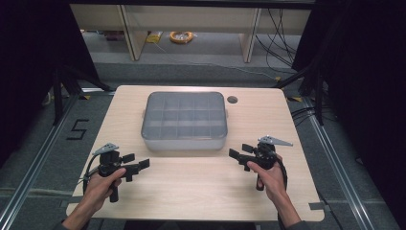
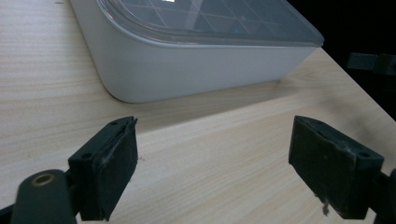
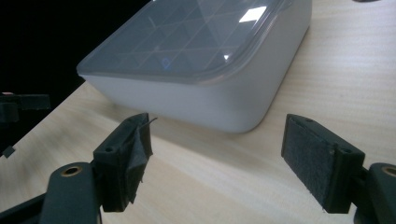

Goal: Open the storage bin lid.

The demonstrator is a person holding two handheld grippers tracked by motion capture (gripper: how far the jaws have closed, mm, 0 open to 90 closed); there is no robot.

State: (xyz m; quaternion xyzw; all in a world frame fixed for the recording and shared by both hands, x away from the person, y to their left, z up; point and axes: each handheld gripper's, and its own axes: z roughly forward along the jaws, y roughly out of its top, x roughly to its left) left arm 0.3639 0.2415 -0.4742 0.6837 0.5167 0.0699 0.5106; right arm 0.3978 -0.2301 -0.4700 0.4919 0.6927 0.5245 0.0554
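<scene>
A grey plastic organiser box [image 1: 184, 121] with a clear lid over a grid of compartments sits at the middle of the wooden table [image 1: 201, 182]. My left gripper [image 1: 136, 162] hovers near the box's front left corner, jaws open and pointing right, with nothing between them. In the left gripper view the box [image 2: 187, 65] lies just beyond the open pads [image 2: 109, 170]. My right gripper [image 1: 241, 154] is off the front right corner, pointing left, open and empty. The right gripper view has the box [image 3: 210, 93] ahead of its pads [image 3: 317, 161].
A round cable hole [image 1: 232, 99] is in the table's far right area. Black curtains and stand legs flank the table. Wooden furniture legs and a coil of orange cable [image 1: 181, 36] lie on the floor beyond. A floor mark "5" [image 1: 77, 129] is at the left.
</scene>
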